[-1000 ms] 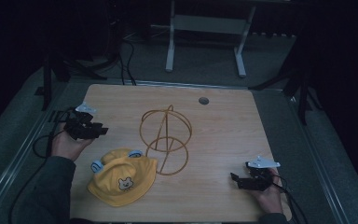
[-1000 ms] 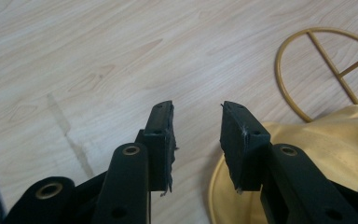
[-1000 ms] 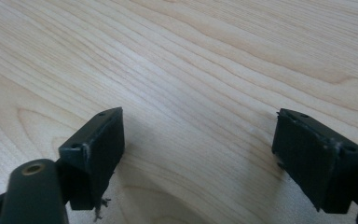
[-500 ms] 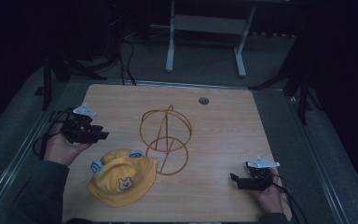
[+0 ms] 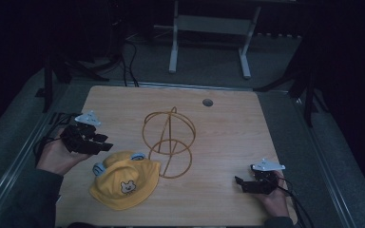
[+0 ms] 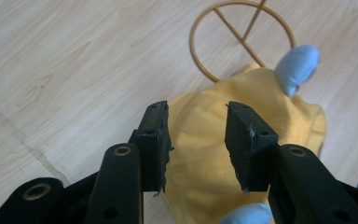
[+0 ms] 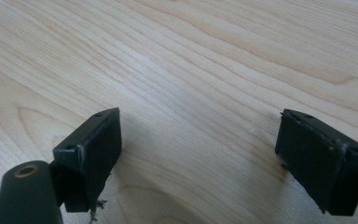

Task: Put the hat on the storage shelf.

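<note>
Yellow bear hat [image 5: 123, 179] lies lower left beside the wire frame [image 5: 169, 142]; left gripper [image 5: 105, 141], jaws just opening and empty, hovers above it; right gripper [image 5: 239, 183] rests spread, lower right.

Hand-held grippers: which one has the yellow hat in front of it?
The left hand-held gripper; its open jaws point at the yellow hat. The right hand-held gripper faces bare table.

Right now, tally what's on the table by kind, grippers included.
Yellow hat: 1
Wire hat stand: 1
Grippers: 2, left gripper and right gripper, both open with nothing between the jaws; the left's jaws have just been opening.
Total: 4
</note>
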Demonstrator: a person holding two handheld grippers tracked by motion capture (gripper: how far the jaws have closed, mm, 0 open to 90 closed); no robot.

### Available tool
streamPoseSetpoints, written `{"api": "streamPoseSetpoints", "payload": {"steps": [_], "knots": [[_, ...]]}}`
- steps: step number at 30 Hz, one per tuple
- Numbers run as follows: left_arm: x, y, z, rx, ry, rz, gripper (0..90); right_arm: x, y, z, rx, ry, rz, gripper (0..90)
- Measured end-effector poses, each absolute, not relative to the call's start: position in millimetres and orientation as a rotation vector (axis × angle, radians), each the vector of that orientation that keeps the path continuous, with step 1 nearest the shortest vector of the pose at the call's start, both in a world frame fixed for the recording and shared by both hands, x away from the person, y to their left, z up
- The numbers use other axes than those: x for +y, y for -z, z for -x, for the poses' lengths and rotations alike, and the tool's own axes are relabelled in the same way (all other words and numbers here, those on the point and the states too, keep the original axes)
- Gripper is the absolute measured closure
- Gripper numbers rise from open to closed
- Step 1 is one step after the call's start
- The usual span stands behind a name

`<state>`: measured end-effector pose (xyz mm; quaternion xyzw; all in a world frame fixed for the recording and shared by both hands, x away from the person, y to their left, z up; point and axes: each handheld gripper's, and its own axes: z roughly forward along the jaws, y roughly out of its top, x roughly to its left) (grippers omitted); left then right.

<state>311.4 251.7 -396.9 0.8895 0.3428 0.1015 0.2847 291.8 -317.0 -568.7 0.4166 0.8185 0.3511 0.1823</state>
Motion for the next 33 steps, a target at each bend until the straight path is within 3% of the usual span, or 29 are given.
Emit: {"api": "streamPoseSetpoints", "payload": {"steps": [33], "knots": [[216.7, 406.3, -296.7, 0.679, -0.082, -2.535, 48.5, -316.5, 568.7, -290.4, 2.312, -0.994, -1.178, 14.3]]}}
